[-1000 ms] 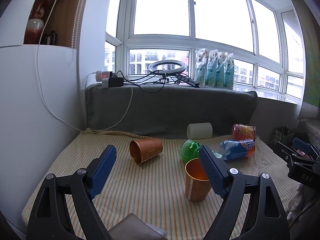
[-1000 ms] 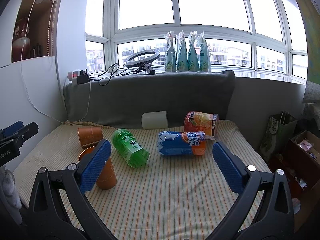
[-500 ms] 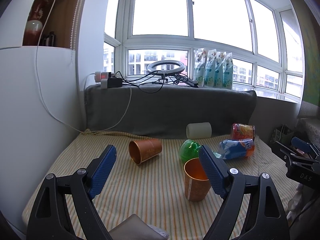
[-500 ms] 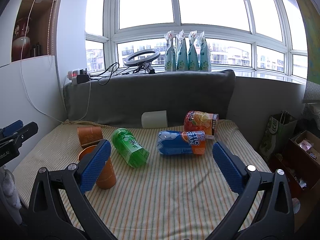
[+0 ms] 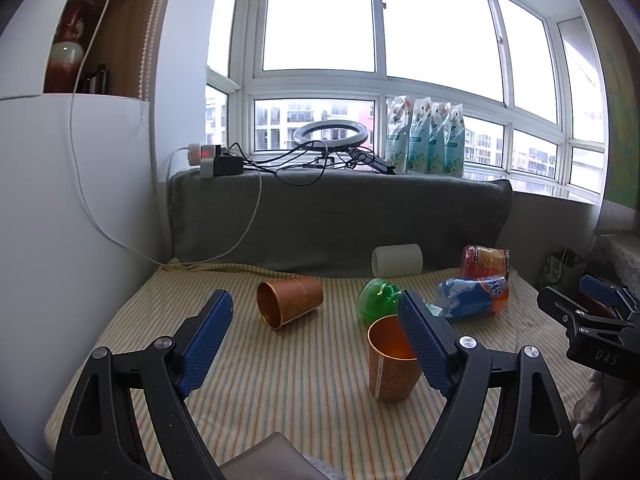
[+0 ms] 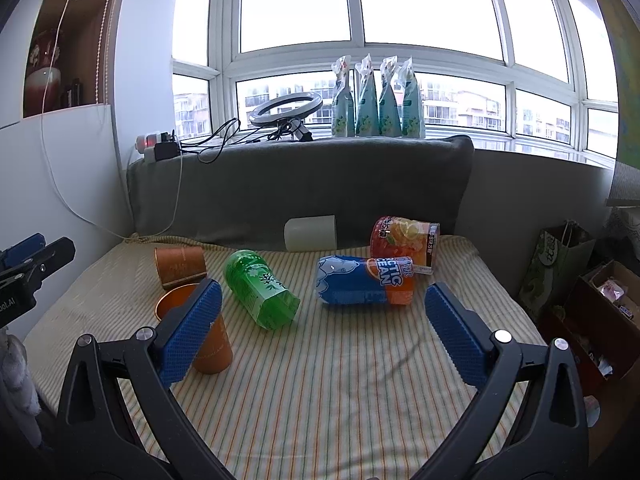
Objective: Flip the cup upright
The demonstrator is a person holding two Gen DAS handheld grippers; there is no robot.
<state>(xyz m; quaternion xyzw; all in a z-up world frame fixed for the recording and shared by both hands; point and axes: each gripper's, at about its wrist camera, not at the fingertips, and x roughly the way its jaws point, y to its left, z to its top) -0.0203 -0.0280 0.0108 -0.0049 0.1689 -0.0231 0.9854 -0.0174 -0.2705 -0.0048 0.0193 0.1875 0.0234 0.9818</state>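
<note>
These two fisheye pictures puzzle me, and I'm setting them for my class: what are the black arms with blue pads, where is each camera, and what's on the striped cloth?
They are hand-held two-finger grippers, each carrying its own forward-looking camera. The left gripper and right gripper are both open and hold nothing. On the striped cloth one copper cup stands upright and another copper cup lies on its side. Beside them lie a green bottle, a blue bottle, an orange-labelled bottle and a white cup.

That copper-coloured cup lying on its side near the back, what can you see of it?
The tipped cup is a tapered copper-orange tumbler with a faint pattern; it looks like paper or thin metal. It lies on its side on the striped cloth, open mouth turned toward the left camera, inside apparently empty. Nothing touches it but the cloth; an upright cup of the same kind stands apart from it.
</note>
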